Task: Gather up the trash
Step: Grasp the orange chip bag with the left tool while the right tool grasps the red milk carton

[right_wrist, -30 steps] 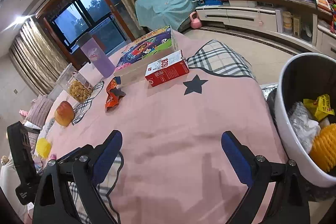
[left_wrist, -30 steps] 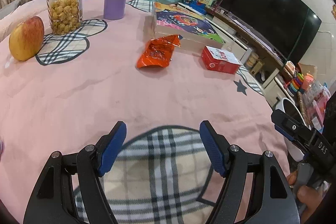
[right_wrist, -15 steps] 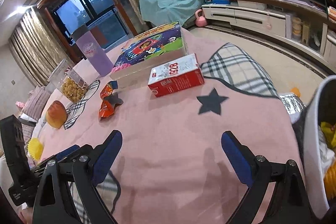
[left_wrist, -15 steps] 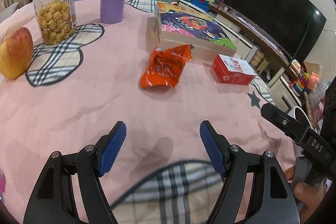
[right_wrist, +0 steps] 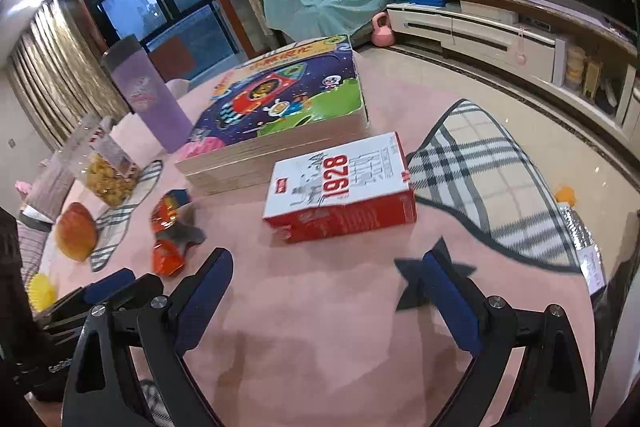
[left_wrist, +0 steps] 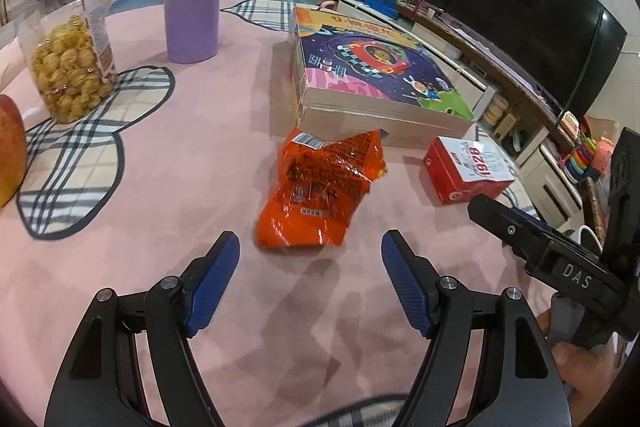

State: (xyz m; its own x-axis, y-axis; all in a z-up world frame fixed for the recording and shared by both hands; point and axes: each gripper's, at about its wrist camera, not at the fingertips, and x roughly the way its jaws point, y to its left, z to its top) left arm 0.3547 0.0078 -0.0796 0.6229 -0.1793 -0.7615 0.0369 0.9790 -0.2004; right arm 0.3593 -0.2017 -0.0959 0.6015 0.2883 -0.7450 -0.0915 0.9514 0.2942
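Over the last second your left tongs (left_wrist: 310,253) have advanced across the desk (left_wrist: 168,195); the orange snack wrapper (left_wrist: 320,187) now lies just ahead of their spread pads, untouched. Your right tongs (right_wrist: 328,281), also spread and empty, have swung toward the red 1928 box (right_wrist: 340,187). The wrapper pickup is probably next: lower and pinch.

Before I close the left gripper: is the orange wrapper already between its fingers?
No. The orange wrapper lies on the pink cloth just beyond the open left gripper, not between its fingers.
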